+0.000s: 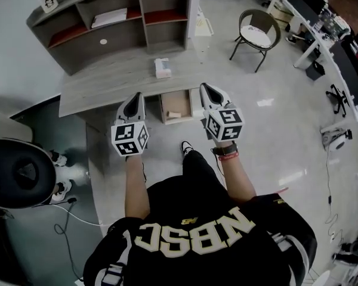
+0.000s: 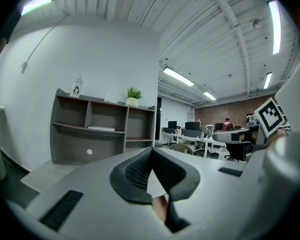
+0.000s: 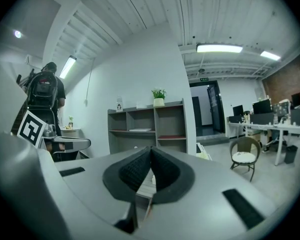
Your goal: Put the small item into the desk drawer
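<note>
Bright ceiling strip lights (image 3: 219, 48), floor glare (image 1: 265, 102), fisheye edges, near claws perhaps soft

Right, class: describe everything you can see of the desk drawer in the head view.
The drawer is a light wooden box, pulled open from under the grey desk's front edge, towards the person. It sits level, showing between the left gripper and right gripper; neither touches it. Something pale lies at its near end; what, I cannot tell.

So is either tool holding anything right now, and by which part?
Nothing is held. The left tool and the right tool each have their jaws closed tip to tip, with nothing between them.
</note>
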Available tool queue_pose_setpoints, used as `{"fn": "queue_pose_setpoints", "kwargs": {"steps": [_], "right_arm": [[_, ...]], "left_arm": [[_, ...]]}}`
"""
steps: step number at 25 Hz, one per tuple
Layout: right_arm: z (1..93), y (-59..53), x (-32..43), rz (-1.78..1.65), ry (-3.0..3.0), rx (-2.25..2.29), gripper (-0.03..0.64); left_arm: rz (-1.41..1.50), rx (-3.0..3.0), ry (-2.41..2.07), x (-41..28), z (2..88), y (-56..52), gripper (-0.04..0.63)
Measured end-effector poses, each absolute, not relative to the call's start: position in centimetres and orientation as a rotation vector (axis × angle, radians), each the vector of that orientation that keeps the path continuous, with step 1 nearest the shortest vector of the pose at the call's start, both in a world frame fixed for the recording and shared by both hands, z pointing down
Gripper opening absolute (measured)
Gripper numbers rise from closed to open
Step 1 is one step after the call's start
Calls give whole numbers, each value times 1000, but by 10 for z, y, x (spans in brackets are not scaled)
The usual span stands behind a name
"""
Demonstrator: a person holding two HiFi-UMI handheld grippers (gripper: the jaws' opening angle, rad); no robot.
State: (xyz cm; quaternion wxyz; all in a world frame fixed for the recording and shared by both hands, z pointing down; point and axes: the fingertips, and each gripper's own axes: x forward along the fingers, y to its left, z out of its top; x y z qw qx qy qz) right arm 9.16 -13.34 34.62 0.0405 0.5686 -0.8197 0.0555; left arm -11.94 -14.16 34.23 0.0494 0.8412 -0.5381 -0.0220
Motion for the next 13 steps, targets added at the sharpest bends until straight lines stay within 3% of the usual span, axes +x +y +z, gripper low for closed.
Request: {"fn": "queue_pose_setpoints", "kwargs": {"steps": [13], "right_arm": [[352, -149, 84, 195, -2568, 1634, 8]], "left_arm": [[-56, 2556, -1640, -100, 352, -155, 14]]}}
